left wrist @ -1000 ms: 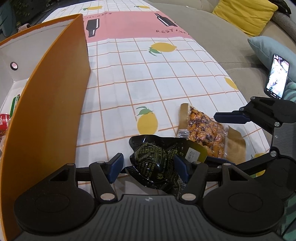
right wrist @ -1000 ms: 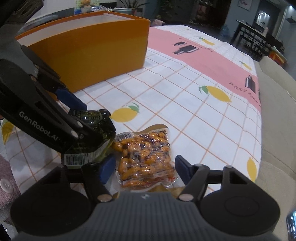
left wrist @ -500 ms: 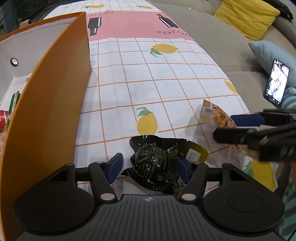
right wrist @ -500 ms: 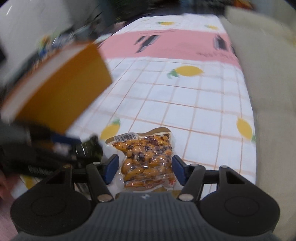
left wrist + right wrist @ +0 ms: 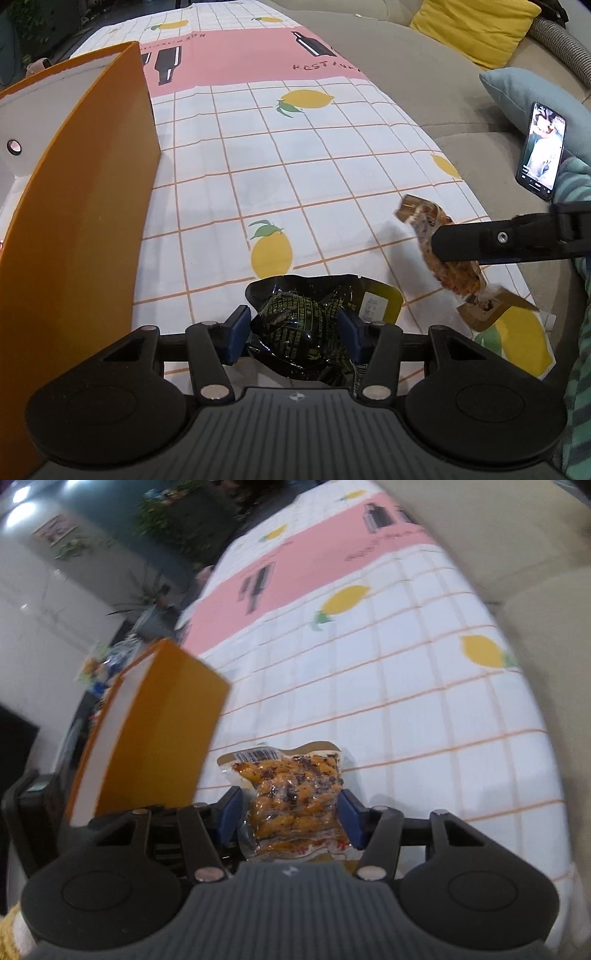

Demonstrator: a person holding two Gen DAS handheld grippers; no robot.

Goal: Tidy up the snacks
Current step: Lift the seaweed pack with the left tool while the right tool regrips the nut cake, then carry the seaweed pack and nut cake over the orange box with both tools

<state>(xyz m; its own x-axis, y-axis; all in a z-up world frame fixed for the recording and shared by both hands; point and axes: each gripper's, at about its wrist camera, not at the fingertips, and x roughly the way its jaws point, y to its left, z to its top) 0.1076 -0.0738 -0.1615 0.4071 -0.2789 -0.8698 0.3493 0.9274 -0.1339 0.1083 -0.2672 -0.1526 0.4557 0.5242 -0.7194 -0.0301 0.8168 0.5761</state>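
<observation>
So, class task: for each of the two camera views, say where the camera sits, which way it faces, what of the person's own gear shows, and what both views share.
Left wrist: sits on the left gripper, facing down its closing jaws at the black snack packet between them; the right gripper's finger crosses at right.
Right wrist: sits on the right gripper, tilted, facing its closing jaws around the orange snack pouch.
Shared: orange box, lemon tablecloth, the pouch, sofa.
</observation>
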